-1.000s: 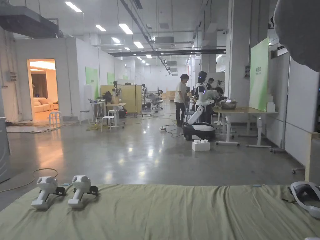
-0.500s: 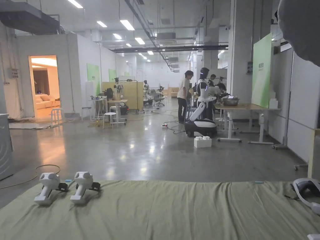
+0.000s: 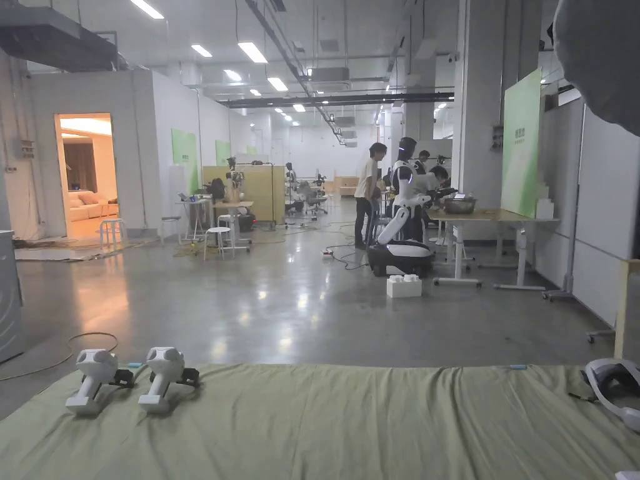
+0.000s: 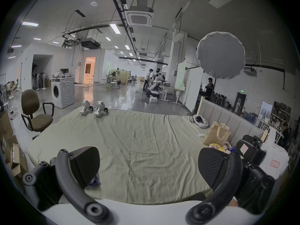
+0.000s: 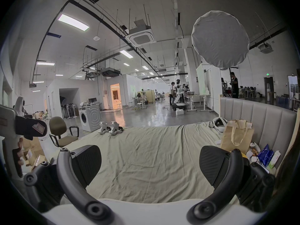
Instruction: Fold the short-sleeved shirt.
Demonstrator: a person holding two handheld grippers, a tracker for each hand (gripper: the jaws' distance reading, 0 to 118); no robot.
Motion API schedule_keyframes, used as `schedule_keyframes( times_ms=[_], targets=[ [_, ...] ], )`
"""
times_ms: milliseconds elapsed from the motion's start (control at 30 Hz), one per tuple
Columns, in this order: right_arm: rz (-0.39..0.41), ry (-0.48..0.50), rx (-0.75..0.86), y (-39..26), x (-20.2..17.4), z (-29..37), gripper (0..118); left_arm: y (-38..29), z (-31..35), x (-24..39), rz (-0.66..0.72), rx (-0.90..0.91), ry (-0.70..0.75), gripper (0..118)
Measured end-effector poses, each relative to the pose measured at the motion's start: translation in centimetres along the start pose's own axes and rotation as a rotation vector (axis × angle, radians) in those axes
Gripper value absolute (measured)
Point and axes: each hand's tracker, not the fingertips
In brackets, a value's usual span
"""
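Hovering level over the near edge of the green bed sheet, the left gripper has its ribbed black jaws spread wide apart with nothing between them. The right gripper is posed the same way beside it, also gaping over bare sheet. The right gripper view also catches the left gripper's body off the sheet's left side, with a hand wrapped round its grip. Where the short-sleeved shirt lies cannot be told: a scrap of blue cloth peeks out at the sheet's near edge by one jaw of the left gripper, too little to identify. Small red-bordered labels sit on the gripper bodies, and green panels by the wall carry marks, all too small to make out. Two white handheld devices lie at the sheet's far left corner, and a white headset lies at its far right. A brown paper bag stands at the sheet's right side against a padded headboard, with small packets beside it. Off the sheet's left side are an office chair, cardboard boxes and a washing machine. A round grey diffuser hangs above the sheet's right side. Beyond the sheet's far edge, across the glossy floor, a person stands by a white humanoid robot at a table.
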Motion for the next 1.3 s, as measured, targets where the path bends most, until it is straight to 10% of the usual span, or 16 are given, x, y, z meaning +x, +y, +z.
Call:
schedule_keyframes(
  times_ms=[933,1300],
  targets=[
    [-0.056,0.025,-0.040,0.0,0.3,-0.7,118,0.5,-0.2,1.5,-0.089,0.115,0.136,118],
    [-0.091,0.049,-0.059,-0.5,0.0,-1.9,118,-2.2,-1.8,0.4,0.060,0.071,-0.032,118]
  ],
)
